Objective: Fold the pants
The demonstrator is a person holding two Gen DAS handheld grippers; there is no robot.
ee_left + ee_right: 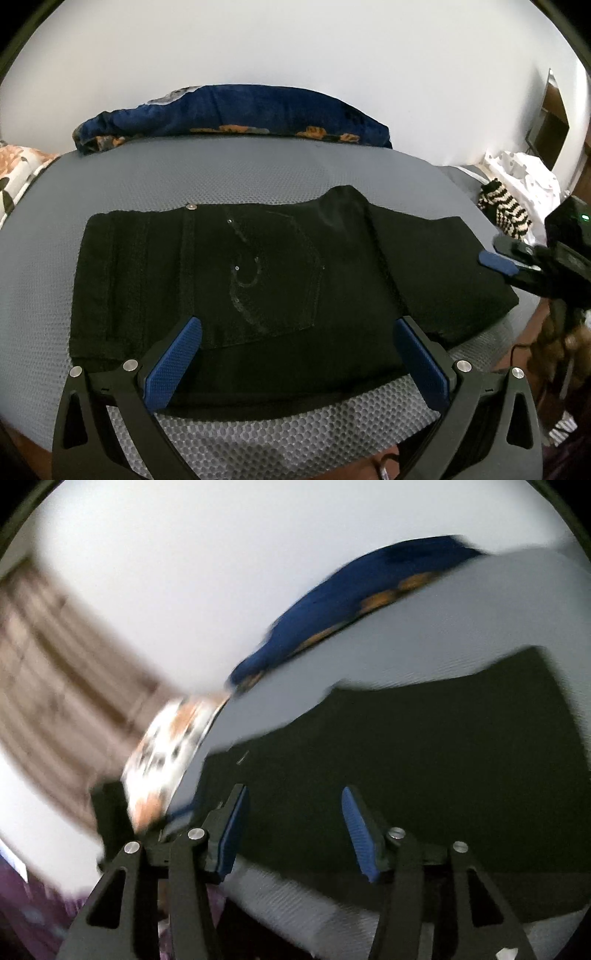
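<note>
- You are holding the left gripper (pixel 295 354) low over the near edge of the bed (pixel 258 173), its blue-padded jaws spread wide and grasping nothing.
- The black pants (pixel 258 280) are lying folded into a compact rectangle on the bed's grey honeycomb-textured cover, close to the near edge; a back pocket with faint stitching and a metal button at the waistband are facing up.
- The pads of your left gripper are showing over the near part of the pants; whether they are touching the cloth is not clear.
- You are bringing the right gripper (pixel 496 263) in by the right edge of the pants, seen from the left wrist view with one blue pad over the cloth and a green light glowing on its body.
- In its own view the right gripper (pixel 291 830) is showing its jaws parted with nothing between them; that picture is heavily motion-blurred and tilted, with the pants (pixel 424 768) filling the area ahead.
- A dark blue blanket (pixel 236 114) with orange flowers is lying bunched along the far edge of the bed against a plain white wall (pixel 295 44).
- A floral pillow (pixel 14 170) is sitting at the far left corner.
- A black-and-white striped cloth (pixel 506 210) and a white cloth (pixel 524 173) are piled at the right edge.
</note>
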